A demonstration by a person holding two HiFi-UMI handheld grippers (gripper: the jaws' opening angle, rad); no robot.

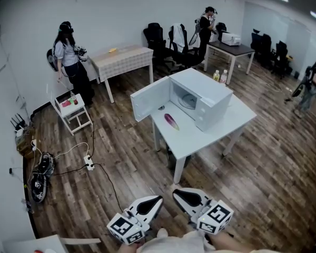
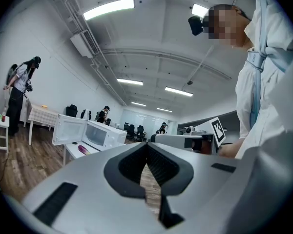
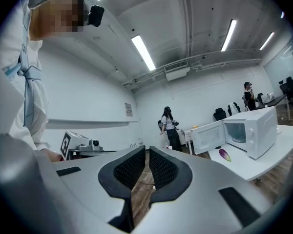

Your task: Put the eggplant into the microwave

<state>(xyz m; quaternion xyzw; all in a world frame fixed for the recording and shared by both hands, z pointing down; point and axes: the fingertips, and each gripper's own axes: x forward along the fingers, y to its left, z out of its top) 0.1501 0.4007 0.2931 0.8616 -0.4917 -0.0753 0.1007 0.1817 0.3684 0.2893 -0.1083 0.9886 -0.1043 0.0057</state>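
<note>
A purple eggplant (image 1: 171,121) lies on the white table (image 1: 237,115), just in front of the white microwave (image 1: 205,96), whose door (image 1: 150,99) stands swung open to the left. Both grippers are held low and close to the person's body, well short of the table. My left gripper (image 1: 158,198) and my right gripper (image 1: 175,193) are shut with nothing in them and point toward the table. The left gripper view shows the eggplant (image 2: 83,150) and microwave (image 2: 105,135) far off to the left. In the right gripper view the eggplant (image 3: 225,154) and microwave (image 3: 249,130) sit to the right.
Wooden floor stretches between me and the table. A power strip with cables (image 1: 88,163) lies on the floor at left, near a small white side table (image 1: 73,109). A checkered table (image 1: 121,59), office chairs (image 1: 158,38) and several people stand farther back.
</note>
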